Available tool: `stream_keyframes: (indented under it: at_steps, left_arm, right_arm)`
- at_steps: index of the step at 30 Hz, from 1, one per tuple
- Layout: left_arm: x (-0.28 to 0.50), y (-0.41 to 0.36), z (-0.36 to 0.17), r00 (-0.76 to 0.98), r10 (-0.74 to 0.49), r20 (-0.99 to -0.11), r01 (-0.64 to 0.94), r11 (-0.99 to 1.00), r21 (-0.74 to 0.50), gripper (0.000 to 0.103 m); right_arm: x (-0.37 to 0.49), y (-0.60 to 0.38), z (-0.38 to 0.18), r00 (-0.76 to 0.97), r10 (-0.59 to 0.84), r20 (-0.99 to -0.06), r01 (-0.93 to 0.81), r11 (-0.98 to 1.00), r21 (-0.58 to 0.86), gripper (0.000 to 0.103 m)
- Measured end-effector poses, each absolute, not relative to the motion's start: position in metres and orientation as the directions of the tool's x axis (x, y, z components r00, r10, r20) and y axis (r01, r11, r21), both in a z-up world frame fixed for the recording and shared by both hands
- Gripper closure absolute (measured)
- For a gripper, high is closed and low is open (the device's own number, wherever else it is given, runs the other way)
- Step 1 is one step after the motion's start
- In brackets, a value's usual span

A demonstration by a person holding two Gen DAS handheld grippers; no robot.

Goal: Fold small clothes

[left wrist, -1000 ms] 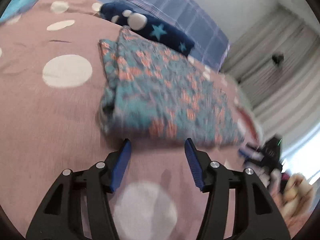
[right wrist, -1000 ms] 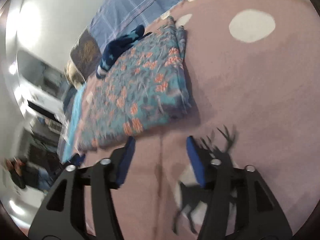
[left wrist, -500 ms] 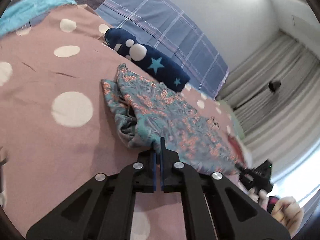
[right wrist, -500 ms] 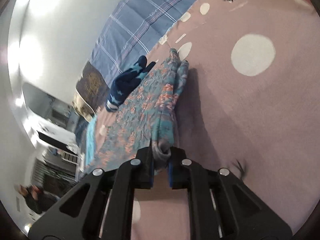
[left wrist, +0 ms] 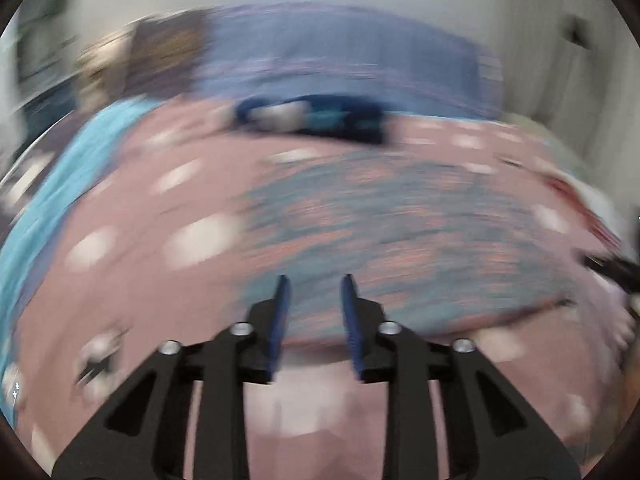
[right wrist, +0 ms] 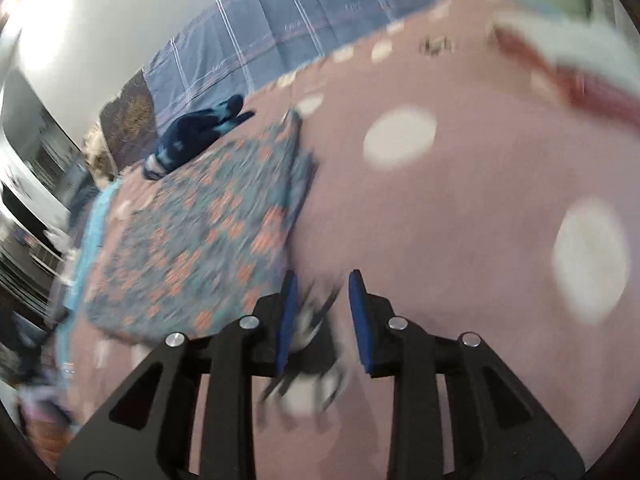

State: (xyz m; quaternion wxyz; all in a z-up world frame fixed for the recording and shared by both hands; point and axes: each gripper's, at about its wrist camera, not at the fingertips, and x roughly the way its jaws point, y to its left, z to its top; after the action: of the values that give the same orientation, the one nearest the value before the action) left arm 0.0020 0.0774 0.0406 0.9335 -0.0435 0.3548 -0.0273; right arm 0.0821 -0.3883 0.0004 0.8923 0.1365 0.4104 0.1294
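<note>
A teal garment with orange flowers [left wrist: 400, 232] lies folded flat on the pink polka-dot bedspread [left wrist: 120, 280]; it also shows in the right wrist view [right wrist: 208, 240]. My left gripper [left wrist: 314, 288] is open and empty, hovering at the garment's near edge. My right gripper [right wrist: 322, 284] is open and empty, just right of the garment's near corner, over a dark deer print on the spread [right wrist: 312, 360]. Both views are motion-blurred.
A folded navy garment with stars [left wrist: 316, 118] lies beyond the floral one, seen also in the right wrist view [right wrist: 192, 140]. A blue plaid pillow [right wrist: 280, 40] lines the wall. A light blue blanket [left wrist: 48, 200] lies left; white and red cloth [right wrist: 560, 68] far right.
Both grippers were shut on the floral garment's near edge half a second ago; now both have opened, let it go and pulled back. The garment lies flat.
</note>
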Motion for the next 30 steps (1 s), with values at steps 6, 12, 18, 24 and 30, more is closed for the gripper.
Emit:
stream_keyframes:
  at_steps: [6, 12, 18, 24, 30]
  left_arm:
    - [0.052, -0.092, 0.024, 0.550, -0.426, -0.719, 0.454, 0.875, -0.171, 0.062]
    - [0.081, -0.189, -0.001, 0.434, -0.413, -0.800, 0.524, 0.839, -0.149, 0.060]
    - [0.106, -0.217, -0.017, 0.430, -0.289, -0.855, 0.453, 0.888, -0.072, 0.056]
    - [0.123, -0.235, -0.021, 0.465, -0.220, -0.858, 0.453, 0.891, 0.016, 0.076]
    - [0.130, -0.185, -0.019, 0.385, -0.390, -0.836, 0.427, 0.879, -0.214, 0.093]
  right_arm:
    - [0.149, -0.382, -0.008, 0.517, 0.414, -0.749, -0.236, 0.910, 0.340, 0.085]
    - [0.190, -0.377, -0.014, 0.446, 0.445, -0.777, -0.303, 0.892, 0.336, 0.083]
    - [0.213, -0.364, -0.025, 0.419, 0.481, -0.770, -0.352, 0.868, 0.351, 0.071]
    - [0.217, -0.362, -0.031, 0.421, 0.526, -0.739, -0.364, 0.844, 0.394, 0.070]
    - [0.221, -0.359, -0.027, 0.428, 0.542, -0.723, -0.374, 0.835, 0.404, 0.099]
